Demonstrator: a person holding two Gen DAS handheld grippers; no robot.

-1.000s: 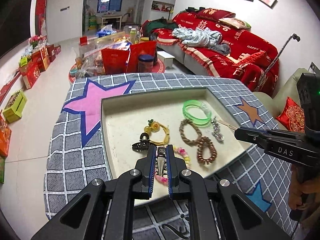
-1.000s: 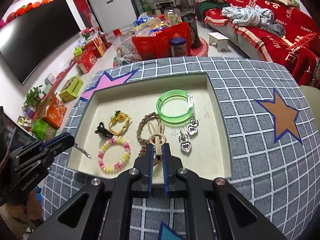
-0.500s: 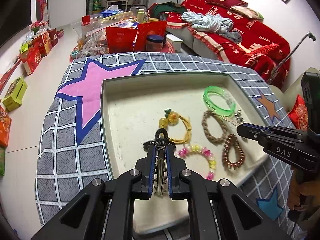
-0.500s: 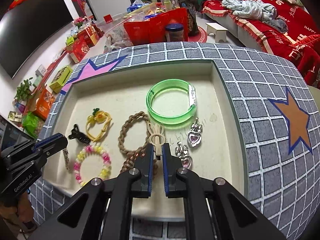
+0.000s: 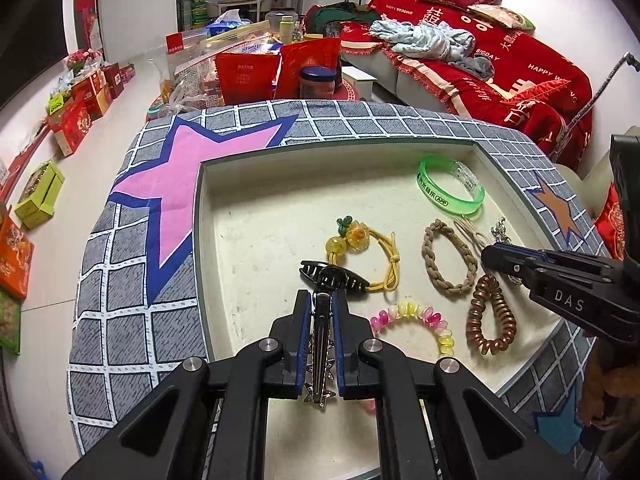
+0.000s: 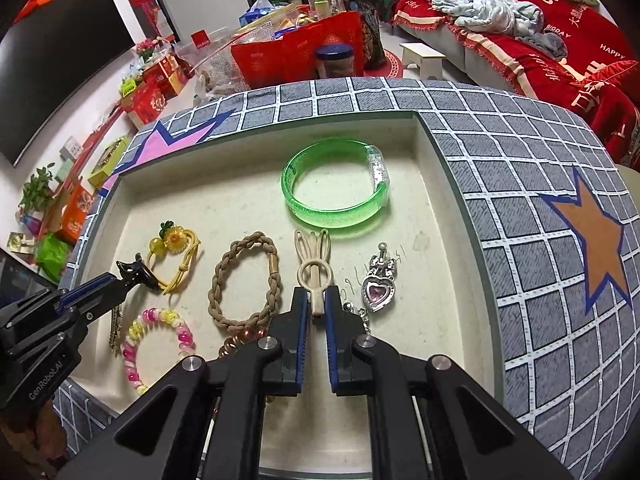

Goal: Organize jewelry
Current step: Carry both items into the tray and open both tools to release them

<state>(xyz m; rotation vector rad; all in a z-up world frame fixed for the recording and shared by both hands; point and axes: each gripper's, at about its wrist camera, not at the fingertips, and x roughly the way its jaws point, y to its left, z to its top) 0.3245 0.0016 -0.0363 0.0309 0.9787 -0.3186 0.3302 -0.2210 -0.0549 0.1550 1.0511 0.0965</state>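
Left gripper [image 5: 322, 304]: fingers nearly closed, pinching a silver star-studded hair clip [image 5: 320, 354] upright between the pads, over the tray [image 5: 256, 184]. Tips sit at the black claw clip [image 5: 332, 276].
Right gripper [image 6: 317, 300]: fingers pinching the stem of the beige rabbit-ear clip [image 6: 314, 258].
Beyond it: green bangle [image 6: 336, 194] on the tray floor.

Glossy translucent plastic bangle [image 6: 336, 188]; matt braided cord band [image 6: 245, 280]; tray [image 6: 256, 184] lining (seemingly felt) matt.
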